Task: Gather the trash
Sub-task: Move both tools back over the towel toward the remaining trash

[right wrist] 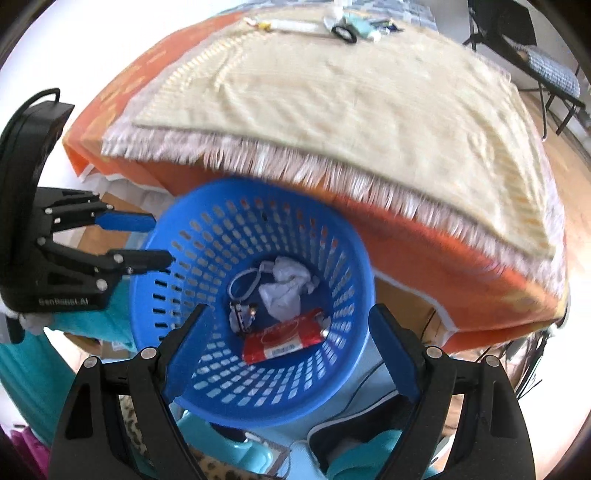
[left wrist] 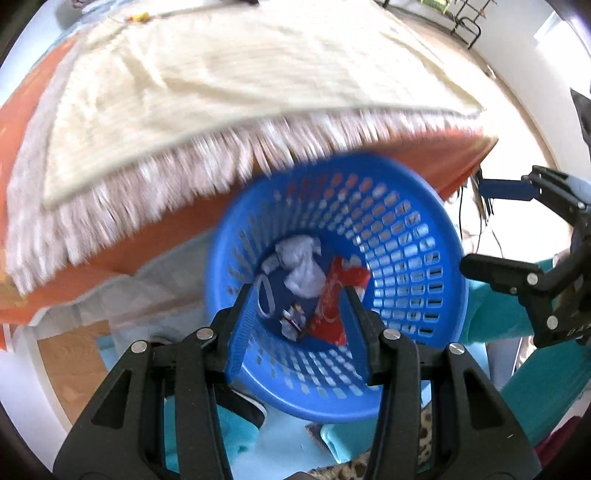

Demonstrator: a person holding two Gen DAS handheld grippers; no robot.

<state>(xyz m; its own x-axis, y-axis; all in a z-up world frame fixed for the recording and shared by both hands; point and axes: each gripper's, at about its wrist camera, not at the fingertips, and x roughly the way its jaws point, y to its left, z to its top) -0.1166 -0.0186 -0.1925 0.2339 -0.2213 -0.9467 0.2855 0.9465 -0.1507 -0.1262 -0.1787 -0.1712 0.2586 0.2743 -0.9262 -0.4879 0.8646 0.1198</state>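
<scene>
- The left gripper has its jaws spread apart with nothing between them; its fingers frame the mouth of the blue basket, and the wrist view looks straight down into it.
- The right gripper is likewise spread wide and holds nothing; its blue-padded fingers sit over the near rim of the same blue basket.
- Each gripper shows in the other's view: the right one at the basket's right side, the left one at its left side, both with jaws parted and close to the rim. Whether either touches the rim cannot be told.
- The trash lies at the bottom of the basket, below both grippers:
  - a red wrapper with a white label, nearest the grippers;
  - crumpled white paper just beyond it, touching or nearly so;
  - a pale ring or loop beside the paper;
  - a small printed wrapper between the loop and the red wrapper.
- The basket is perforated all round and stands just in front of a table's edge.
- The table carries an orange cloth with a cream fringed cloth on top; the fringe hangs just over the basket's far rim.
- Small items lie at the table's far edge, too small to name.
- Both views are motion-blurred.
</scene>
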